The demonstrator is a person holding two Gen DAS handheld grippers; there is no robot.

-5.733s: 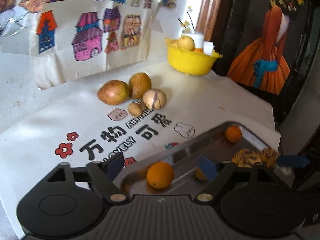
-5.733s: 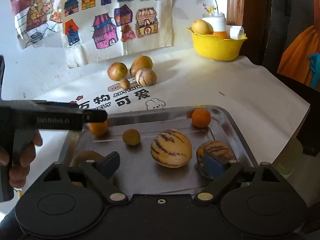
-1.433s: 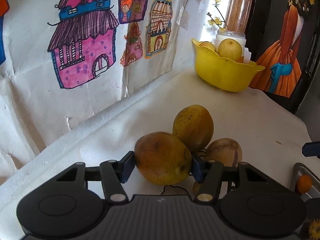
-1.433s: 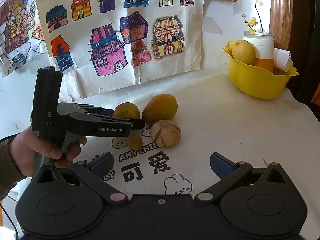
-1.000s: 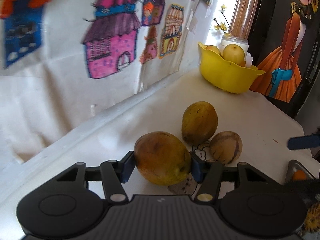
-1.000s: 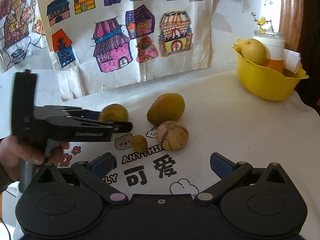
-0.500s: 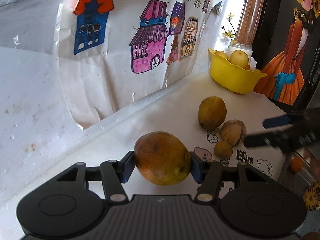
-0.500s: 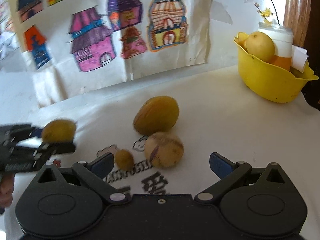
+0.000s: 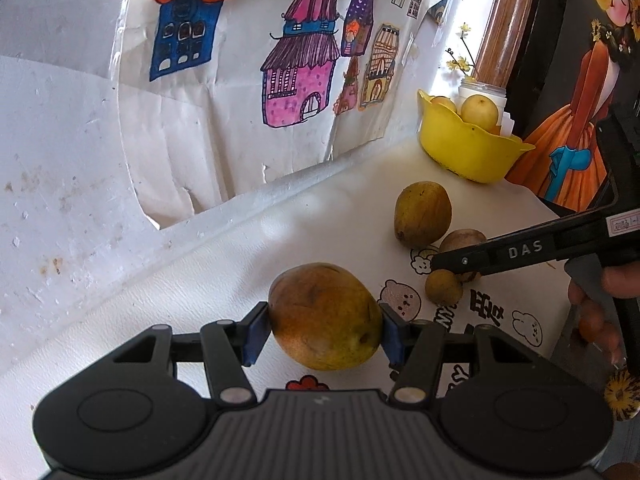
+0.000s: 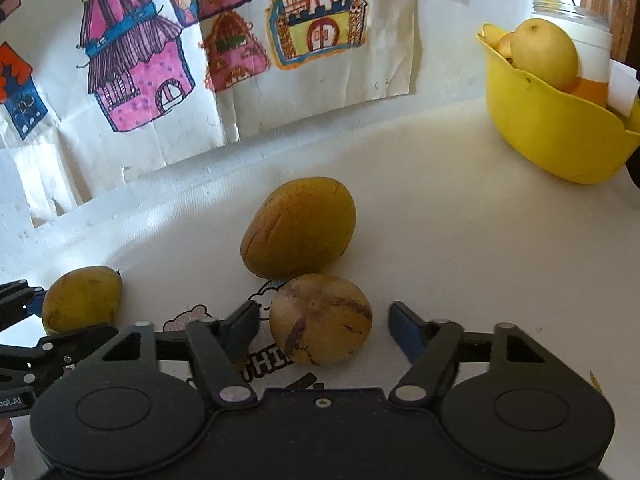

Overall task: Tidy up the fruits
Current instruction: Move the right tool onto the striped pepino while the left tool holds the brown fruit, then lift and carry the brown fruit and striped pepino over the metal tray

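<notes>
Left claw (image 9: 324, 330) gripping mango (image 9: 325, 316), white tablecloth (image 9: 312, 220), house drawings (image 9: 298, 76) behind

Both tools have a black plastic body with two round discs and silver rivets. The left gripper (image 9: 324, 334) has a ribbed grey plate and blue pads (image 9: 253, 334). The right gripper (image 10: 322, 330) has one small screw; its side reads "DAS". Bare skin shows on the hand (image 9: 612, 300).

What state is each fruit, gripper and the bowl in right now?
left gripper: shut on the mango, lifted off the cloth.
mango: clamped between both pads.
right gripper: open, straddling the striped melon.
striped melon: resting on the cloth, ungripped.
second mango: lying on the cloth.
yellow bowl: upright, holding fruit.
</notes>
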